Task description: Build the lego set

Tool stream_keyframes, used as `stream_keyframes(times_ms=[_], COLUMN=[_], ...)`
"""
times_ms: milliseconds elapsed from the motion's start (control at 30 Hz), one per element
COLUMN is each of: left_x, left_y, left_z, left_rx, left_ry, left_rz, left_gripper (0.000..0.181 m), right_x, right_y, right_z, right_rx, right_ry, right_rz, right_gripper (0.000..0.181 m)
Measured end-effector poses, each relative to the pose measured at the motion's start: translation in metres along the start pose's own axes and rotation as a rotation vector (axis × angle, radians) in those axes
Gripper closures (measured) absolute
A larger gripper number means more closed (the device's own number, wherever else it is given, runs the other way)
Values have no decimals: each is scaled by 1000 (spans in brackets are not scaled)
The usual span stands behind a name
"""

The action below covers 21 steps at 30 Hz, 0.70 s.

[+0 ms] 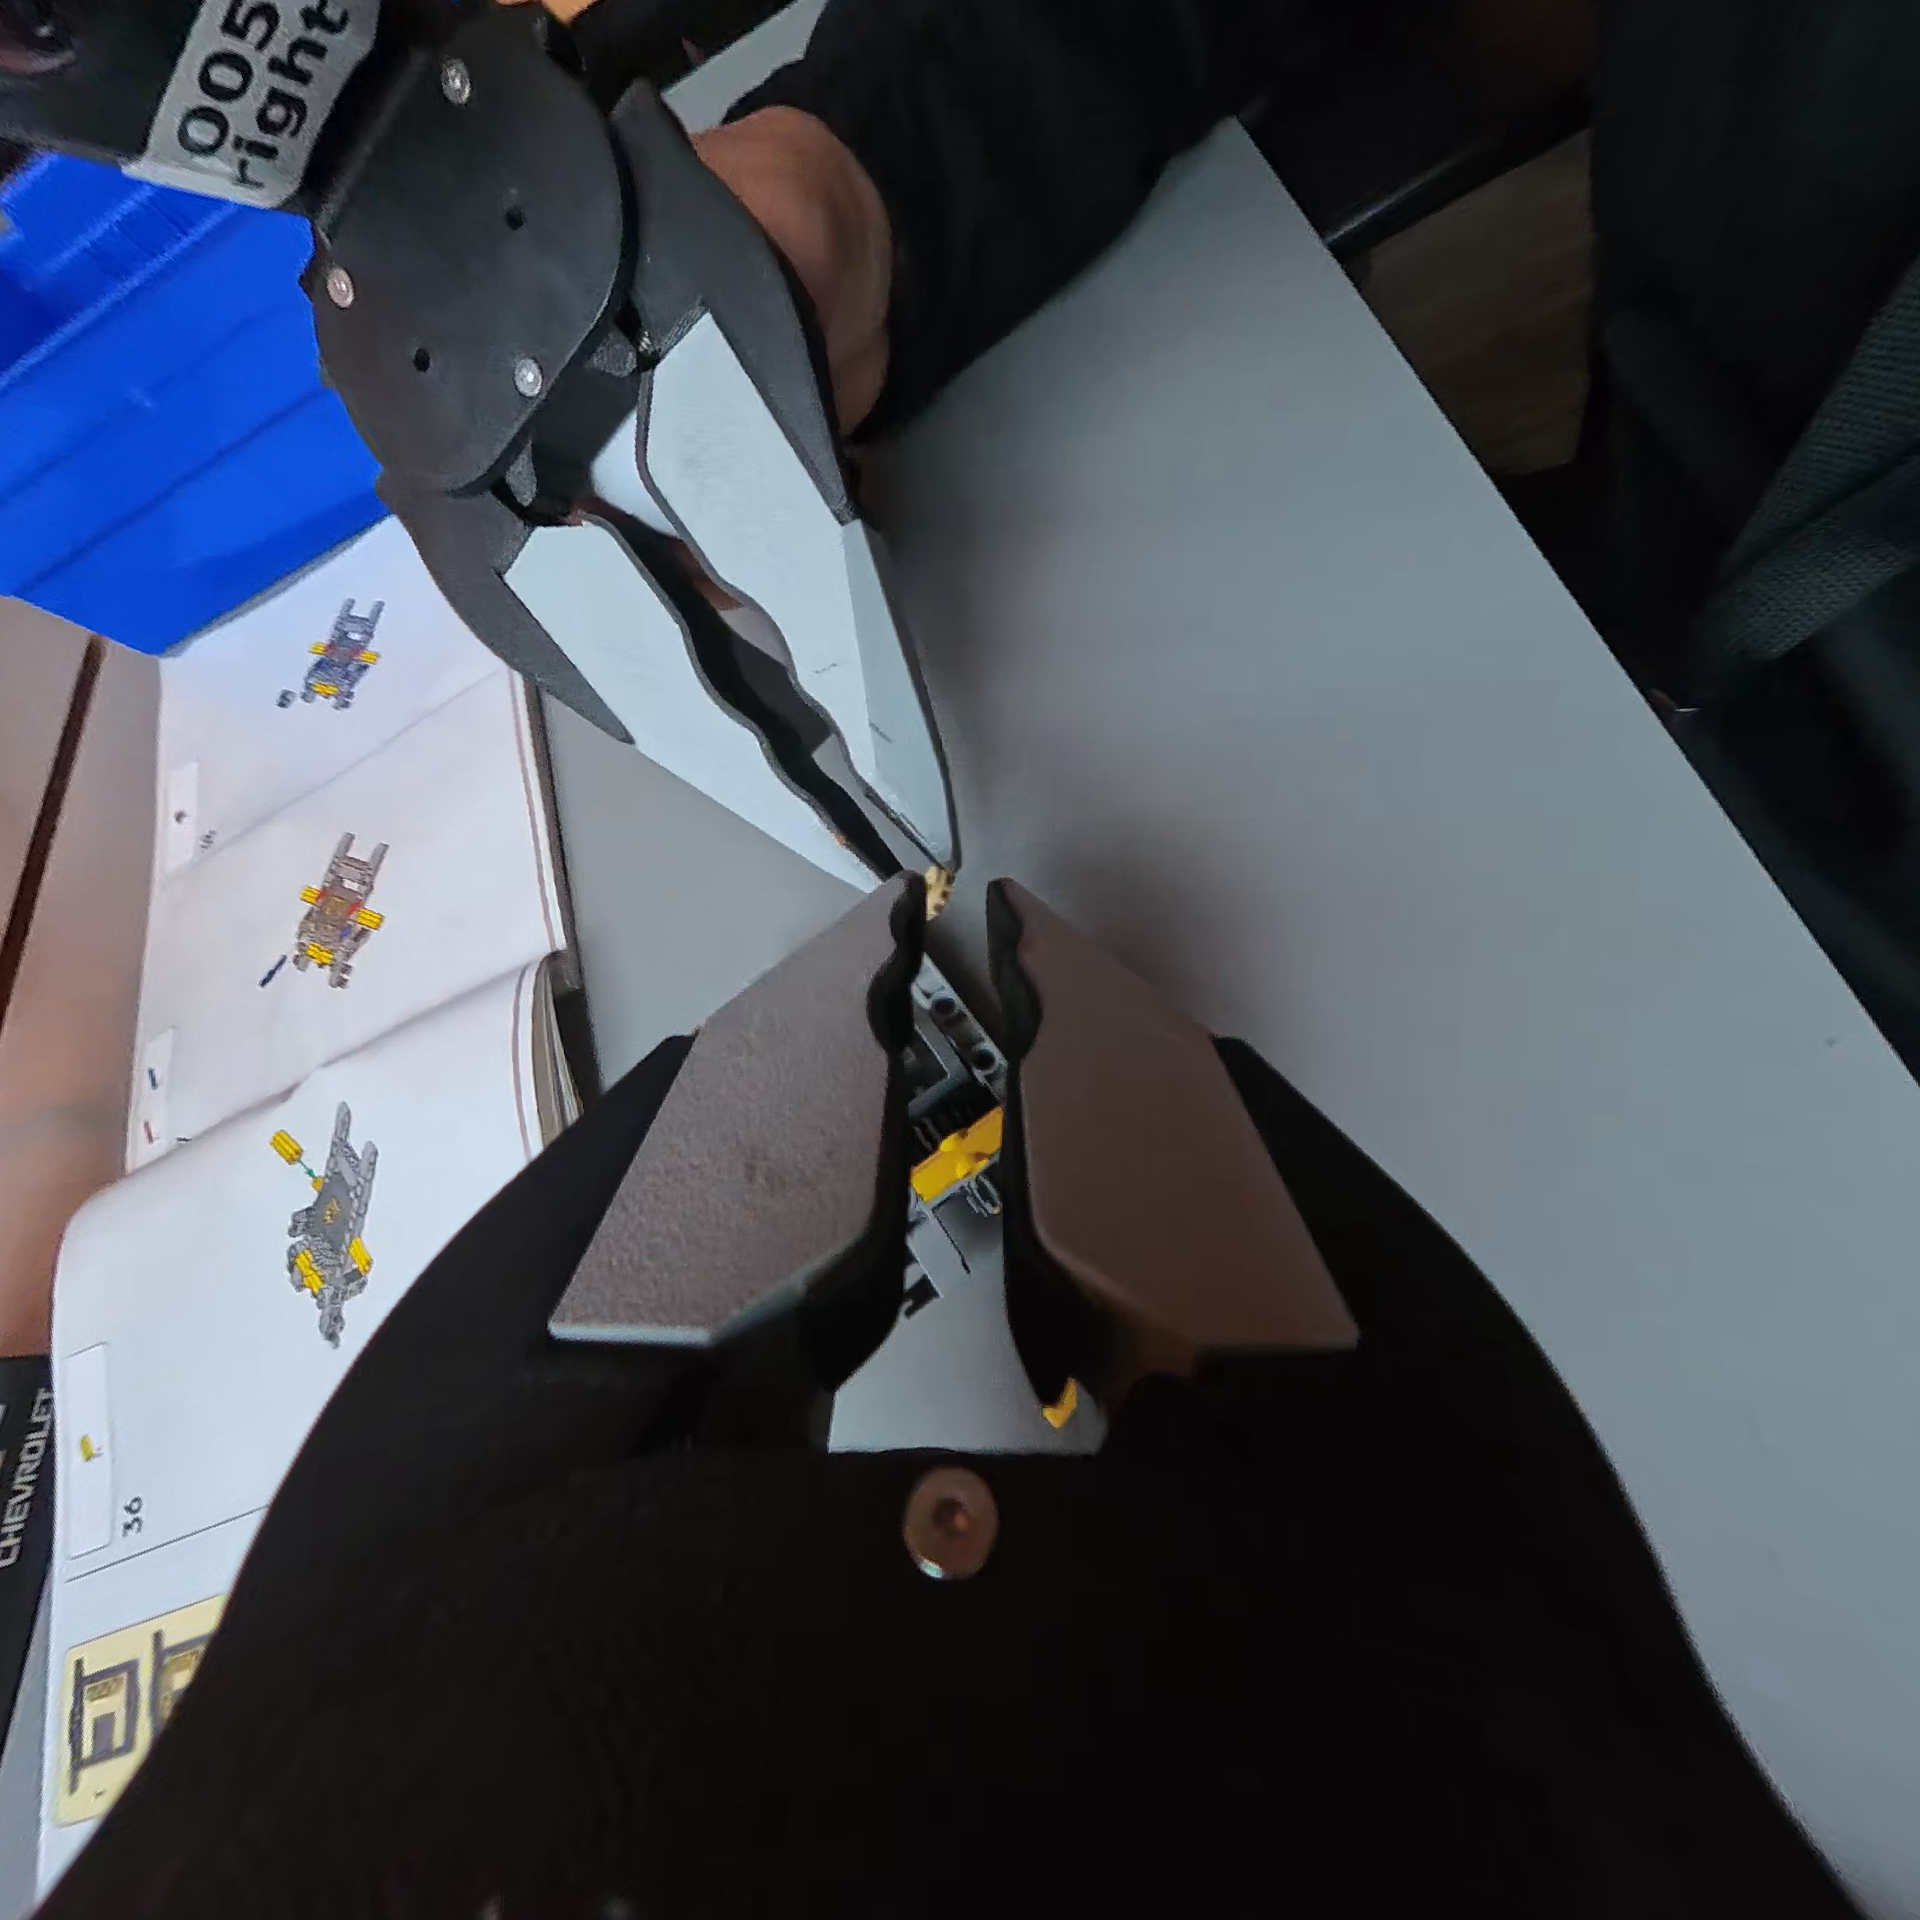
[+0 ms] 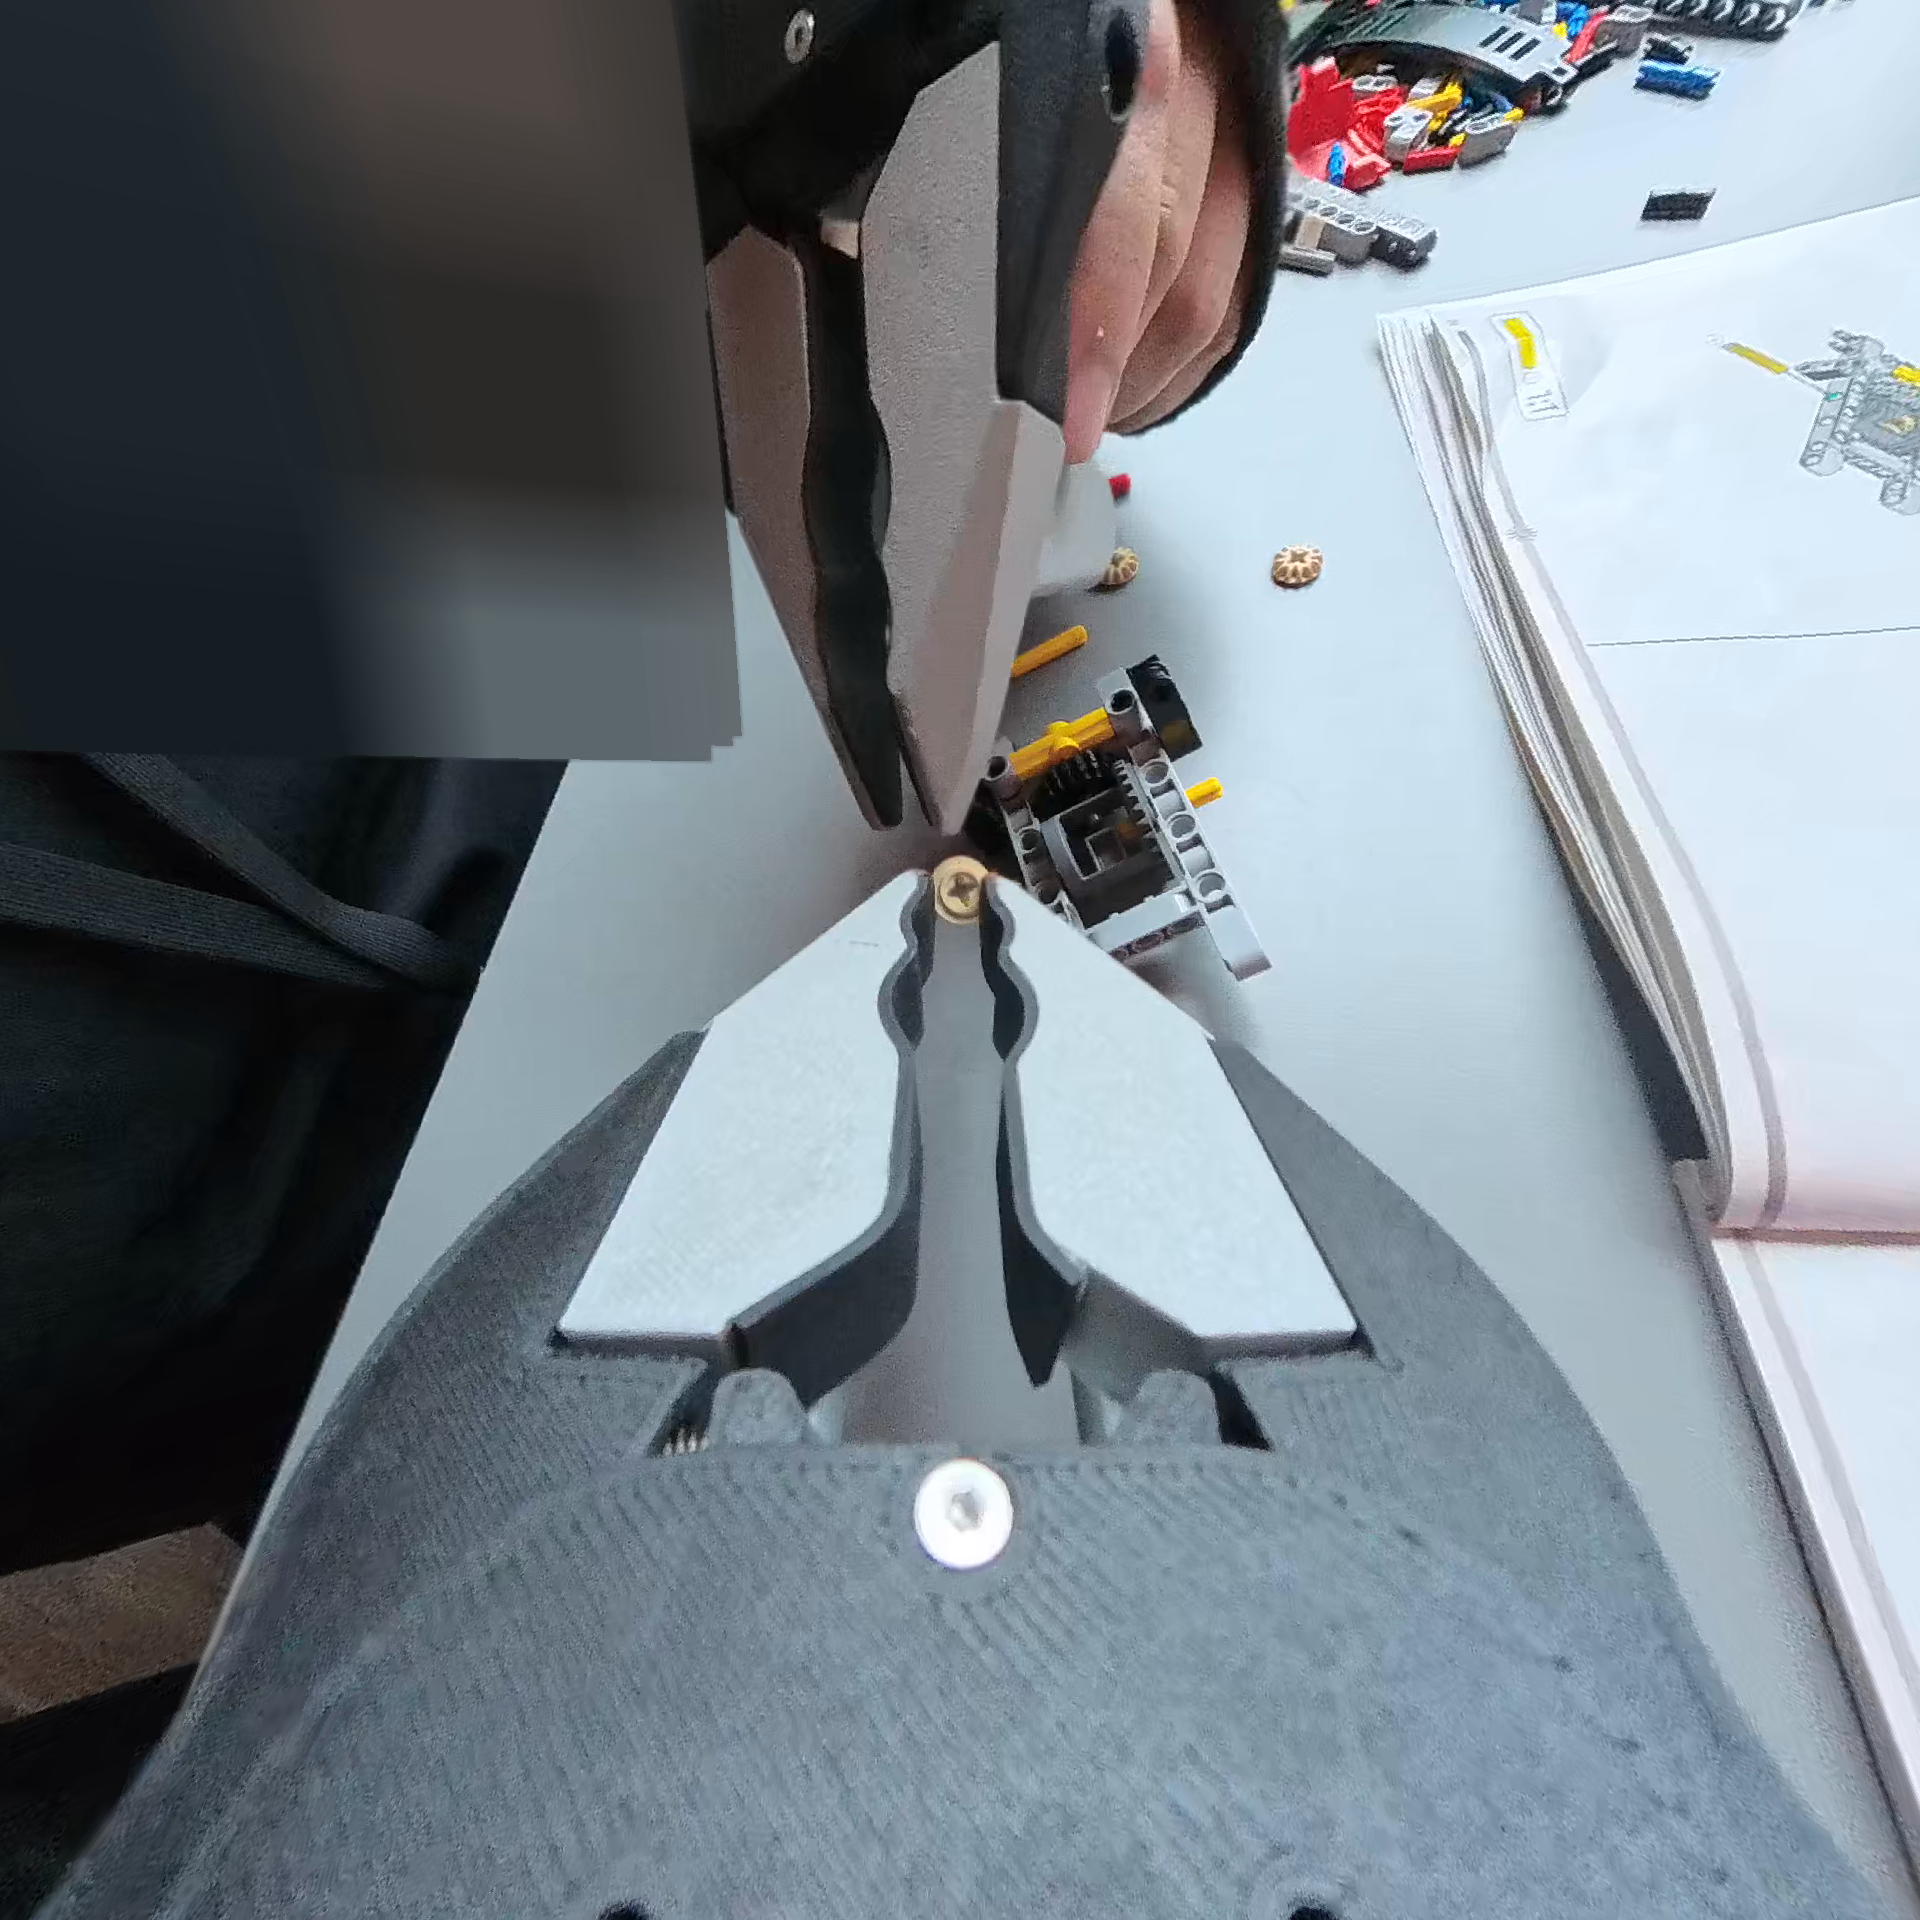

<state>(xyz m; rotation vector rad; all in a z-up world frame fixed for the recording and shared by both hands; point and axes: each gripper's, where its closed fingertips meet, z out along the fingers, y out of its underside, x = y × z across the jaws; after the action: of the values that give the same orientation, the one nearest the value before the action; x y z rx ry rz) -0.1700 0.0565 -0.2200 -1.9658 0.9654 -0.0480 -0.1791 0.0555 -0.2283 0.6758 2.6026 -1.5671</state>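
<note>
While right gripper pinches tan bevel gear at jaw tips, left gripper jaws stand slightly parted around grey-yellow assembly on tabletop; gear sits just beside assembly, tips nearly meeting.

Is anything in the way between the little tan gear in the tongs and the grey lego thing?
The right tongs pinch the tan gear just short of the grey assembly. Only the left tongs' tips crowd in from above; otherwise nothing visible blocks it.
</note>
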Motion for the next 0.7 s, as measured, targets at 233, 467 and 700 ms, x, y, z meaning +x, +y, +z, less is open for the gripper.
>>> stream_keyframes(times_ms=[233,467,700], left_x=[-4,-5,-11], left_y=[6,3,6], left_z=[4,6,7], left_rx=[-28,-21,-23], left_ry=[-43,-62,-97], left_rz=[30,50,45], left_gripper=[173,178,180], right_x=[-1,-2,4], right_y=[-5,-5,-5], right_z=[-2,-1,-3], right_rx=[33,42,53], right_ry=[-35,-79,-70], right_rz=[55,116,158], right_gripper=[176,177,177])
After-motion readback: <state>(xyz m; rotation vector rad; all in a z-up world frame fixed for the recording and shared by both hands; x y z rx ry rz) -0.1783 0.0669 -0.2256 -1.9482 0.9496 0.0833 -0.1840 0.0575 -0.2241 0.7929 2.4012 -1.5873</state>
